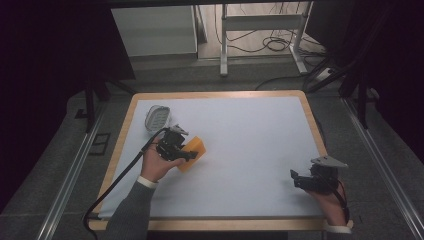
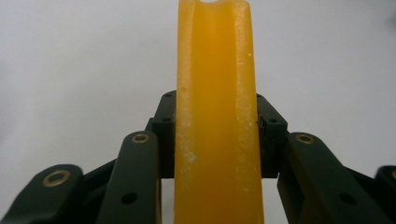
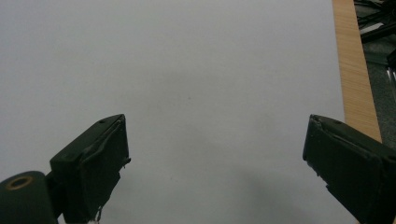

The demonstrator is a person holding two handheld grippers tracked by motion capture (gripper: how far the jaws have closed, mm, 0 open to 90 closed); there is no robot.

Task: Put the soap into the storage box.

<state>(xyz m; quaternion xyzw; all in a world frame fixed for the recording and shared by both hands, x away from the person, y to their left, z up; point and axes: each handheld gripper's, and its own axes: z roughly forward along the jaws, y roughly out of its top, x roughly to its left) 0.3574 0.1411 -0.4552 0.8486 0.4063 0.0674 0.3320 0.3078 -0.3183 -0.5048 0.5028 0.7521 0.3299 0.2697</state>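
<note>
My left gripper (image 1: 186,152) is shut on a flat orange-yellow piece (image 1: 193,152), held edge-on just above the white table sheet at the left. In the left gripper view that orange piece (image 2: 215,116) stands upright between the two black jaws, which press on its sides, with a notch at its top end. A clear plastic lidded container (image 1: 157,117) lies behind the left hand, near the table's far left corner. My right gripper (image 1: 298,178) rests low at the front right, open; in the right gripper view its jaws stand wide apart with nothing between the fingertips (image 3: 100,149).
The white sheet (image 1: 250,130) covers a wooden-edged table (image 1: 312,125). A black cable (image 1: 120,177) trails from the left gripper over the front left edge. Metal table legs and loose cables sit on the floor beyond the far edge.
</note>
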